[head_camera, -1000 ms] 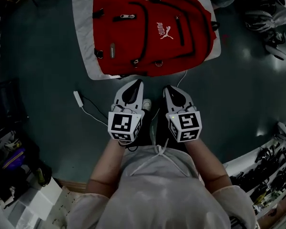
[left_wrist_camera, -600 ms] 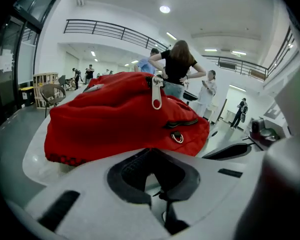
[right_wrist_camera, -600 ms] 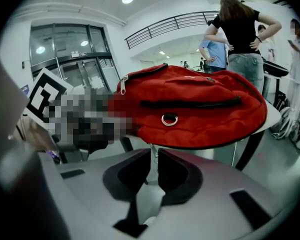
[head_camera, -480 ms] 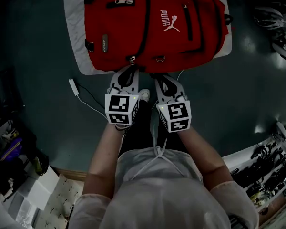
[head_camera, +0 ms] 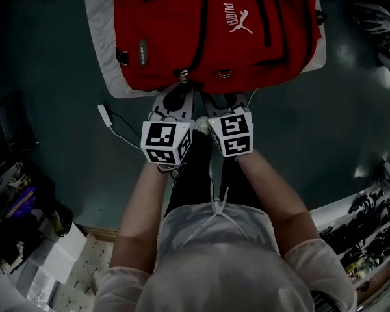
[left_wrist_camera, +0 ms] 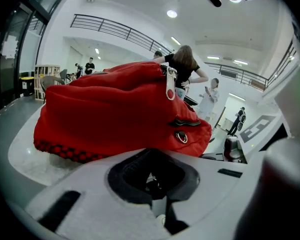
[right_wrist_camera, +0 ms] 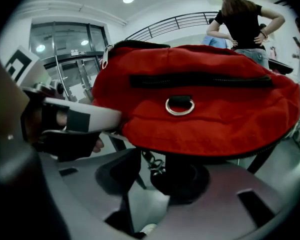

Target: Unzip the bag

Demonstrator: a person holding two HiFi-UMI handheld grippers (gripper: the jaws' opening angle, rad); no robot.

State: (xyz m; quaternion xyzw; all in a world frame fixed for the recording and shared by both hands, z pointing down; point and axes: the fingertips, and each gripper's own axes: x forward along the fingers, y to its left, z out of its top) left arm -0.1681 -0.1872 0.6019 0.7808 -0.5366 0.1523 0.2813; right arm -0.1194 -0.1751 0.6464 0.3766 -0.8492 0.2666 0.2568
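A red backpack (head_camera: 208, 31) lies flat on a pale mat (head_camera: 101, 57) on the dark floor. Both grippers are at its near edge. My left gripper (head_camera: 177, 91) has its jaws together, tips against the bag just below a zipper pull (head_camera: 182, 77). A small metal piece shows in its pad recess (left_wrist_camera: 150, 176); whether it is gripped I cannot tell. My right gripper (head_camera: 229, 98) has just been opening and stands open under the metal ring (right_wrist_camera: 179, 106). A small metal pull (right_wrist_camera: 152, 164) dangles between its jaws, untouched by the pads.
A white plug with a thin cable (head_camera: 105, 114) lies on the floor left of the grippers. Clutter lines the lower left (head_camera: 19, 220), and cables fill a shelf at lower right (head_camera: 370, 233). People stand beyond the bag (right_wrist_camera: 240, 19).
Both grippers moved forward and down from the person's feet to the bag's near edge. The right gripper's jaws went from shut to open.
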